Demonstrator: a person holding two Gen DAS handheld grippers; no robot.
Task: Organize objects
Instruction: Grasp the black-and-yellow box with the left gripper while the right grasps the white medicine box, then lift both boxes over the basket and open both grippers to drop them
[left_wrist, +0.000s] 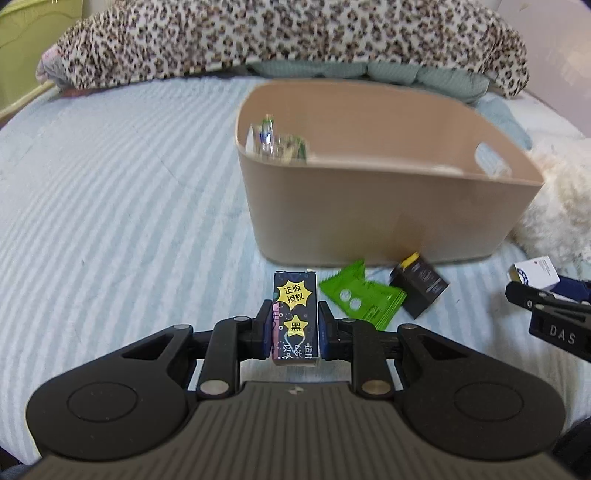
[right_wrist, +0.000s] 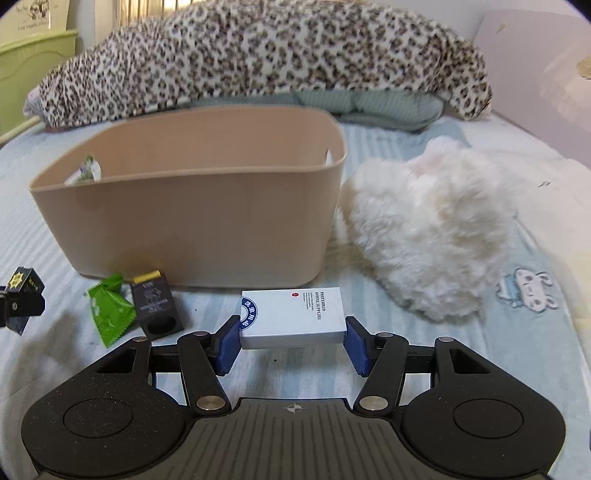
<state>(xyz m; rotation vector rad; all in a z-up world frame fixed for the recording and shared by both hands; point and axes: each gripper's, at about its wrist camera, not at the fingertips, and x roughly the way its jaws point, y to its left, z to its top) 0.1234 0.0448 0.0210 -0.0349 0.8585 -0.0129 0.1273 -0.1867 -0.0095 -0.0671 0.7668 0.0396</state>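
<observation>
Left gripper (left_wrist: 294, 325): jaws closed in on a small black rectangular cardboard box with yellow star stickers (left_wrist: 295, 314), pads pressing both long sides, box pointing away from the camera. It looks lifted off the bed, though that is not certain. In the right view the same box shows at the far left edge, clamped.

Right gripper (right_wrist: 293, 339): jaws fairly wide, closed on a flat white rectangular cardboard box with a blue round logo and small print (right_wrist: 293, 317), gripped across its long axis, blue pads (right_wrist: 228, 345) touching both ends. It appears to sit just above the pale blue striped bedsheet (left_wrist: 110, 184).

Outward: a crumpled green foil sachet (left_wrist: 360, 297) and a black cardboard box with a yellow end flap (left_wrist: 419, 282) lie on the sheet, touching each other, just in front of the tan oval plastic storage bin with cut-out handles (left_wrist: 388, 229). Inside the bin, at its left end, a few small packets with green and white print (left_wrist: 275, 142); blurred, count unclear. The rest of the bin interior is hidden from view by its near wall.

A fluffy white plush (right_wrist: 432, 236) rests against the bin's right side; a leopard-print plush blanket (right_wrist: 258, 59) lies behind.

Progress, judged: early to middle. A few items are binned, two are in hand and not yet over the bin, and two loose ones remain on the sheet.
</observation>
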